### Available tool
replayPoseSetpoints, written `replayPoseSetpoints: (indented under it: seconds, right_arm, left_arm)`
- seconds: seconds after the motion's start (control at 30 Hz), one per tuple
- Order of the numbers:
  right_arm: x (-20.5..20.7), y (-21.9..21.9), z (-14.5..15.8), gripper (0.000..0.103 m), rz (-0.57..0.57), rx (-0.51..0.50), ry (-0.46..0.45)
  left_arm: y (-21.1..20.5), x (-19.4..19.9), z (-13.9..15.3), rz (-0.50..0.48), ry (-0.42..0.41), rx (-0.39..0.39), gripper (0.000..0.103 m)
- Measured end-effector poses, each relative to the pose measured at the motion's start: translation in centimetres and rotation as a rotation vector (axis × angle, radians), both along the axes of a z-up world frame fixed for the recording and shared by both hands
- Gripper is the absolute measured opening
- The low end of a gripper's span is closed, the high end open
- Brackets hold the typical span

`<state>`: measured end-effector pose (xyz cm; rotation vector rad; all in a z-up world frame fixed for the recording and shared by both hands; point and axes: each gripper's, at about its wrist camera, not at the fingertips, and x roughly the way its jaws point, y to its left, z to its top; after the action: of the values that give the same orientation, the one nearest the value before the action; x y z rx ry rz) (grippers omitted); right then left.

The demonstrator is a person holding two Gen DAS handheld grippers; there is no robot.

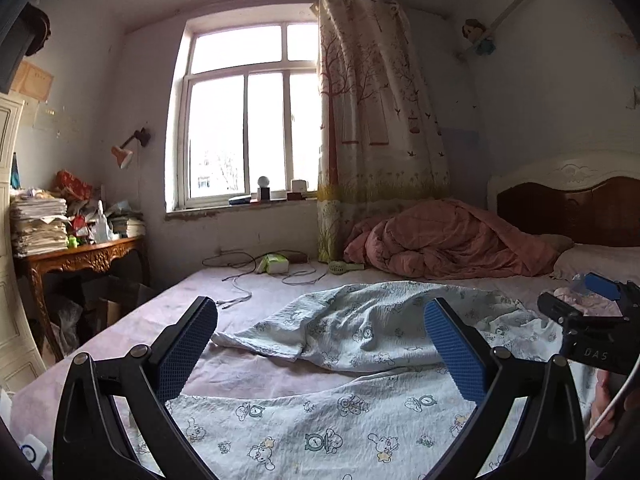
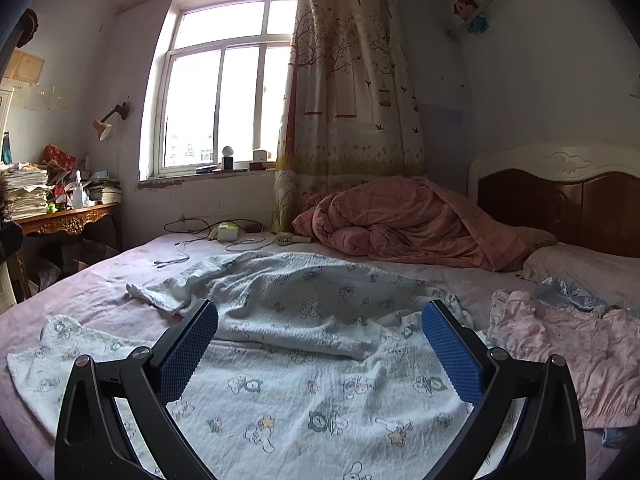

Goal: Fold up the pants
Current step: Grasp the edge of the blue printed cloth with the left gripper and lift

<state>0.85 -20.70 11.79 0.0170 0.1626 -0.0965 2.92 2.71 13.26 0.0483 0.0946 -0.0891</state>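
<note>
- Pants (image 2: 304, 320) with little cartoon prints lie spread on the bed (image 2: 100, 276), with one leg bunched up.
- Left hand-held gripper (image 1: 320, 344) hangs over the pants, wide apart and holding nothing.
- Right hand-held gripper (image 2: 320, 344) is wide apart and empty too.
- Pink clothes (image 2: 560, 344) lie just beside the pants and might get pinched by mistake.
- Wrinkles might stay inside the fold if the bunched leg is not smoothed.
</note>
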Motion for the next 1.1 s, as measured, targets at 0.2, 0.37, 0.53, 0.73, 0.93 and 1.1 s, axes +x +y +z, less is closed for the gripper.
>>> replayPoseSetpoints:
  seconds: [0.2, 0.37, 0.53, 0.73, 0.93, 1.1]
  right_arm:
    - [5.5, 0.2, 4.5, 0.102, 0.022, 0.063, -0.028]
    - [12.8, 0.4, 6.6, 0.102, 0.041, 0.181, 0.024]
    - [19.9, 1.4, 8.5, 0.102, 0.051, 0.268, 0.079]
    - [25.4, 2.5, 4.5, 0.102, 0.050, 0.266, 0.114]
    - [33.2, 4.3, -4.0, 0.101, 0.018, 0.171, 0.345]
    - [35.9, 4.6, -8.4, 0.091, 0.052, 0.201, 0.476]
  left_arm:
    - [-0.5, 7.9, 0.1, 0.059, 0.153, 0.070, 0.088]
    - [1.9, 16.2, -0.6, 0.058, 0.380, -0.133, 0.068]
    - [1.7, 21.8, -1.0, 0.070, 0.406, -0.125, 0.066]
    - [1.4, 29.3, -3.5, 0.085, 0.503, -0.062, 0.066]
    - [3.6, 33.4, -10.3, 0.050, 0.628, -0.119, 0.058]
    - [5.1, 36.1, -14.8, -0.027, 0.827, -0.277, 0.040]
